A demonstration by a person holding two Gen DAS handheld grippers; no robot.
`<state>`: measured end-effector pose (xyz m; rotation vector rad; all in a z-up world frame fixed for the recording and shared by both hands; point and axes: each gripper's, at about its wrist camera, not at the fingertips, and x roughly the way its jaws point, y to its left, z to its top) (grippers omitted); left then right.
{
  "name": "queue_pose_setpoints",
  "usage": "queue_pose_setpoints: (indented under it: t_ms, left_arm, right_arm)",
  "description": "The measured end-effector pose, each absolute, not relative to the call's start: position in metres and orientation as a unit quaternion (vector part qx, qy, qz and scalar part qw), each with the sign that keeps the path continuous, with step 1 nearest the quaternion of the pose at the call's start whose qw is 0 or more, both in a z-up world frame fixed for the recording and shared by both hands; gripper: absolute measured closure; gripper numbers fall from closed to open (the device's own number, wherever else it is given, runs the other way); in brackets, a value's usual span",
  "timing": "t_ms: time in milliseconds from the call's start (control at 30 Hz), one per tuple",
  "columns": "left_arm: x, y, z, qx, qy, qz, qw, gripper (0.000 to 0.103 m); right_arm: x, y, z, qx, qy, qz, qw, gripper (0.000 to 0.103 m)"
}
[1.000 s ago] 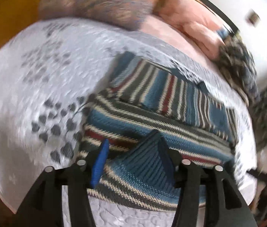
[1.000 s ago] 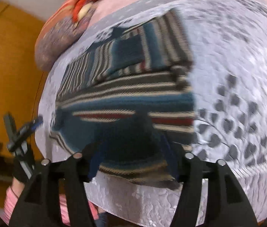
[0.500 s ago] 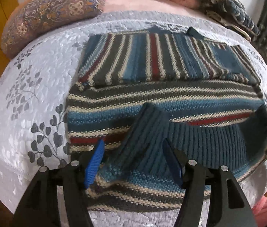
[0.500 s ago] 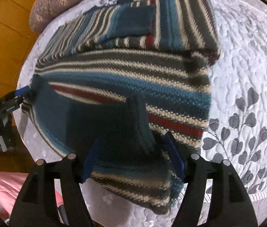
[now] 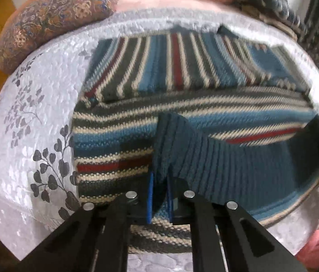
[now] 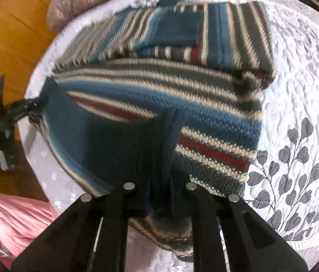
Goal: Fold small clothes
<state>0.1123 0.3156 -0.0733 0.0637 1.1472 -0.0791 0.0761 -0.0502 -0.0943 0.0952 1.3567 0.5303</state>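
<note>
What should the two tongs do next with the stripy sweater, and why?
Probably lift the ribbed hem and carry it away from you toward the folded sleeves. The left tongs and right tongs each pinch a hem corner, so the sweater looks ready to fold in half.

We note a bed under a white quilted coverlet with grey leaf print [image 5: 34, 122], bearing a striped blue, cream and red knitted sweater [image 5: 182, 72] and, at its far edge, a paisley bolster pillow [image 5: 55, 20].
</note>
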Motion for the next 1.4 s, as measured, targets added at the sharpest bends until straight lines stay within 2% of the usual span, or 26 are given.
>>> queue_pose_setpoints:
  t_ms: [367, 633, 767, 1067, 1400]
  left_arm:
    - [0.141, 0.333, -0.003, -0.045, 0.419, 0.008, 0.907, 0.094]
    - [0.207, 0.329, 0.014, -0.052, 0.372, 0.022, 0.927, 0.094]
    - [0.239, 0.337, 0.000, -0.089, 0.361, 0.019, 0.928, 0.094]
    - [0.302, 0.337, -0.061, -0.067, 0.396, 0.036, 0.915, 0.094]
    - [0.326, 0.346, -0.107, -0.065, 0.450, 0.054, 0.889, 0.093]
  right_arm:
    - [0.111, -0.084, -0.027, 0.125, 0.536, 0.238, 0.800, 0.092]
    - [0.179, -0.095, -0.005, 0.177, 0.478, 0.214, 0.833, 0.092]
    - [0.219, -0.107, -0.018, 0.201, 0.462, 0.192, 0.842, 0.092]
    - [0.291, -0.096, -0.087, 0.206, 0.483, 0.166, 0.835, 0.092]
    - [0.298, -0.099, -0.124, 0.199, 0.516, 0.138, 0.821, 0.092]
